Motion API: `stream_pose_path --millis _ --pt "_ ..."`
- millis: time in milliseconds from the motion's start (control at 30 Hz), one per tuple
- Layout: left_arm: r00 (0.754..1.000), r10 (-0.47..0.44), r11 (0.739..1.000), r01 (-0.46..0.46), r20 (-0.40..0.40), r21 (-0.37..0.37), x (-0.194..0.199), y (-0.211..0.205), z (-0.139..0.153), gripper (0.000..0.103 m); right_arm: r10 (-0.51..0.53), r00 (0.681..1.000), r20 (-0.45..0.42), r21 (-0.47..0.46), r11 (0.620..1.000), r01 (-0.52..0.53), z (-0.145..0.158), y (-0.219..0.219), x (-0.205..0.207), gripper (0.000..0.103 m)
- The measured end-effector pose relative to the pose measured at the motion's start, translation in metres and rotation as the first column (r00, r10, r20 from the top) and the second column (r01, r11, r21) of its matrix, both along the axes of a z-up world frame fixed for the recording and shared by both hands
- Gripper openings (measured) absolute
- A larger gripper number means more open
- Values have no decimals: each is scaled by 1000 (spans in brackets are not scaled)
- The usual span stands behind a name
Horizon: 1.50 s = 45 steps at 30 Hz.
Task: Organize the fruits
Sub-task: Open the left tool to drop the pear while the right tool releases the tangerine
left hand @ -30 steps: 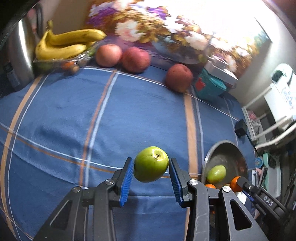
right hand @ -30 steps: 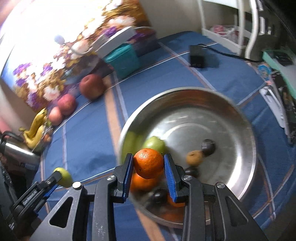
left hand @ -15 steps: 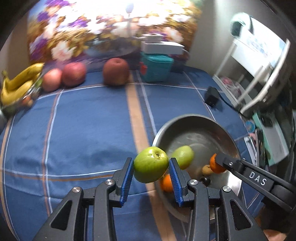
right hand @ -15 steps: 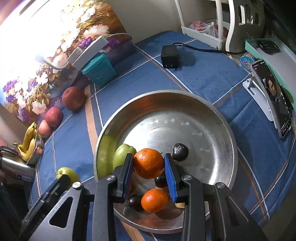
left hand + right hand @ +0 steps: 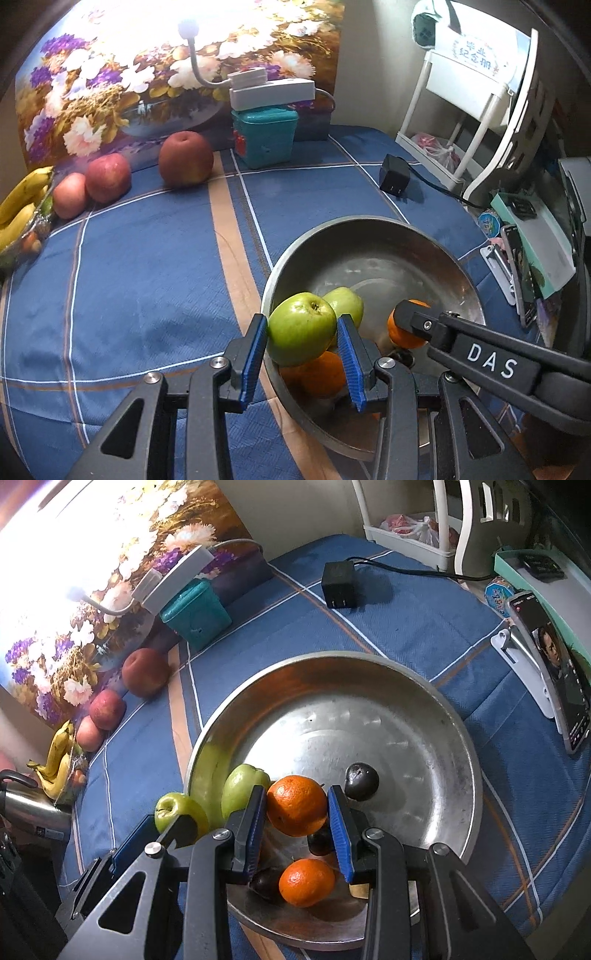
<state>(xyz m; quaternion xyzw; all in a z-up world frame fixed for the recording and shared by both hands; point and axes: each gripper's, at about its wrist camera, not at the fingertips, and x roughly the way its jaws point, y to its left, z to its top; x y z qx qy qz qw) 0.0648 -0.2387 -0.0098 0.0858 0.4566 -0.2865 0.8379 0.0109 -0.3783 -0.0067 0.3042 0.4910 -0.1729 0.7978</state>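
My left gripper is shut on a green apple and holds it over the near left rim of the steel bowl. My right gripper is shut on an orange above the bowl's near side. Inside the bowl lie a second green apple, another orange and several dark plums. The left gripper and its green apple show at the lower left of the right wrist view. The right gripper's arm crosses the left wrist view with its orange.
Three red apples line the back by a flower painting, with bananas at far left. A teal box, a black charger, a phone on a stand and a white rack surround the blue cloth. A kettle stands left.
My left gripper has swung right across the cloth with the green apple, rolling level, and now hangs at the bowl's rim. The right gripper has barely moved; loose plums in the bowl have settled.
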Motion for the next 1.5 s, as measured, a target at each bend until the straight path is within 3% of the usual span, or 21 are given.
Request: stream_pose_path --millis 467,567,700,1200,1400,1500 --pt "1000 -10 1000 10 -7 2 0 0 -1 42 3 1000 -27 -2 1000 -3 -4 2 2 37" --pt "1000 -15 1000 15 -10 -10 0 1 1 49 3 1000 -22 -2 1000 -3 -2 2 3 37" --pt "1000 -12 1000 12 -10 -9 -1 1 2 50 6 1000 -17 -11 1000 -6 1 2 3 37" --pt "995 88 996 -89 -52 -20 18 36 5 51 24 999 -22 -26 999 -24 1 7 5 37" --pt "977 201 979 -198 -68 47 31 60 -3 67 42 999 -35 -34 998 -43 0 10 7 37" --pt "955 291 952 -283 -55 117 38 76 -9 80 56 998 -42 -43 997 -58 0 15 10 37"
